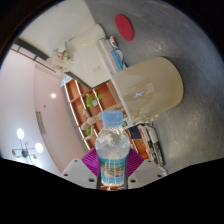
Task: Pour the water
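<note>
the grey bench (185,60) fills the tilted view beyond the claw (113,168). on it stand a tan jug (152,88) and, farther off, a red lid (124,26). the claw is clenched on a water bottle (113,150), seemingly lifted, its white cap (113,118) pointing toward the jug.

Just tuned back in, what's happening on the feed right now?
The hand-held tongs are shut on a clear plastic water bottle with a blue cap, both pink pads pressed against its sides. The whole view is tilted, so the bottle seems to be lifted and mid-move. Beyond it stands a beige cylindrical container on a grey table, with a small red round object further off. No water is visibly flowing yet.
</note>
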`<state>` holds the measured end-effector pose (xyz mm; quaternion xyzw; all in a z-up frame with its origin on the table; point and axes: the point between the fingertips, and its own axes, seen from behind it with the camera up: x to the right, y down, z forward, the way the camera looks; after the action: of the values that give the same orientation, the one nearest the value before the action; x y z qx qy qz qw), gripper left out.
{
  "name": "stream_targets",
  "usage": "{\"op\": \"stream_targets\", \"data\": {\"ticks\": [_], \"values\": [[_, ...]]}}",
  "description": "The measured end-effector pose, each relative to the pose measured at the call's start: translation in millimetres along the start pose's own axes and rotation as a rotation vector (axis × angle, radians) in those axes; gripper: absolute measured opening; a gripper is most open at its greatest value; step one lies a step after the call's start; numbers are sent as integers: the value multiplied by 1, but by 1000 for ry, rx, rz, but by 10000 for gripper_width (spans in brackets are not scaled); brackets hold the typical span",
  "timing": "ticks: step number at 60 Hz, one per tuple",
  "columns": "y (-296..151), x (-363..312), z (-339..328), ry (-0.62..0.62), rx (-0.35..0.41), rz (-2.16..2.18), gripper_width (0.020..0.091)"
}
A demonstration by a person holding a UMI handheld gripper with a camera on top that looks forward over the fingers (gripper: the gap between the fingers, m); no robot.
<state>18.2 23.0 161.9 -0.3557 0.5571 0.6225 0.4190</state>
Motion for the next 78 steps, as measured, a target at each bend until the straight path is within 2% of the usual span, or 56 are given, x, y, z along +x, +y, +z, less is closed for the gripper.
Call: {"op": "stream_targets", "data": {"ticks": [8,20,30,37,42,48,53,54,58,73,78], "values": [[-4,2,-2,21,18,68,300],[5,5,-3,76,-20,-91,300],[16,-16,-2,150,-89,-641,321],[-2,-43,3,226,-89,-1176,322],[-21,-70,1,305,-49,-1521,323],[-64,-103,-4,396,75,-1834,323],[-90,-124,-10,431,140,-1947,322],[-110,-119,-1,431,149,-1965,322],[-126,-127,-13,482,170,-1995,321],[-245,-96,-26,697,265,-1973,322],[-265,-84,-26,705,265,-1941,322]]}}
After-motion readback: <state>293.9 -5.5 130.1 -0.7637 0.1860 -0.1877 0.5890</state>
